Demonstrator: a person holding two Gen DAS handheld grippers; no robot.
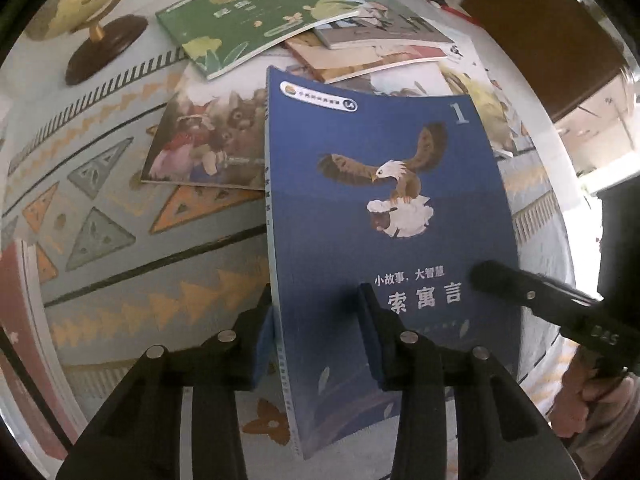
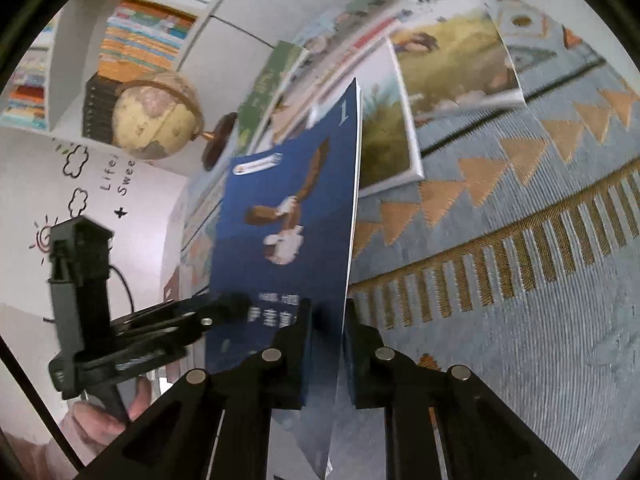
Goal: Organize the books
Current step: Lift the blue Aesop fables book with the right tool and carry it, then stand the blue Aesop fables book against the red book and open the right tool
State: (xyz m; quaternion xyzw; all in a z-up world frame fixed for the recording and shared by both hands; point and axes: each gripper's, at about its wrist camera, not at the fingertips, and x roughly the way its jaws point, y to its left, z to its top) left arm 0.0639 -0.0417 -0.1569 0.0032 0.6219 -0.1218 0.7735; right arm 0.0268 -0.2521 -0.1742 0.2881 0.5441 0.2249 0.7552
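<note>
A blue book with an eagle and the number 1 on its cover (image 1: 384, 240) is held up above the patterned tablecloth. My left gripper (image 1: 320, 340) is shut on its spine edge near the bottom. My right gripper (image 2: 326, 344) is shut on the opposite edge of the same book (image 2: 288, 216); it shows in the left wrist view (image 1: 532, 300) at the right. The left gripper shows in the right wrist view (image 2: 180, 320) at the left. A loose pile of books lies behind: a green one (image 1: 256, 20), a picture book with animals (image 1: 208, 140), and others.
A globe (image 1: 92, 4) on a dark round base stands at the back left of the table; it shows in the right wrist view (image 2: 156, 116). Wall shelves with stacked books (image 2: 140, 40) are behind it. The tablecloth (image 2: 520, 280) has orange triangles and a striped border.
</note>
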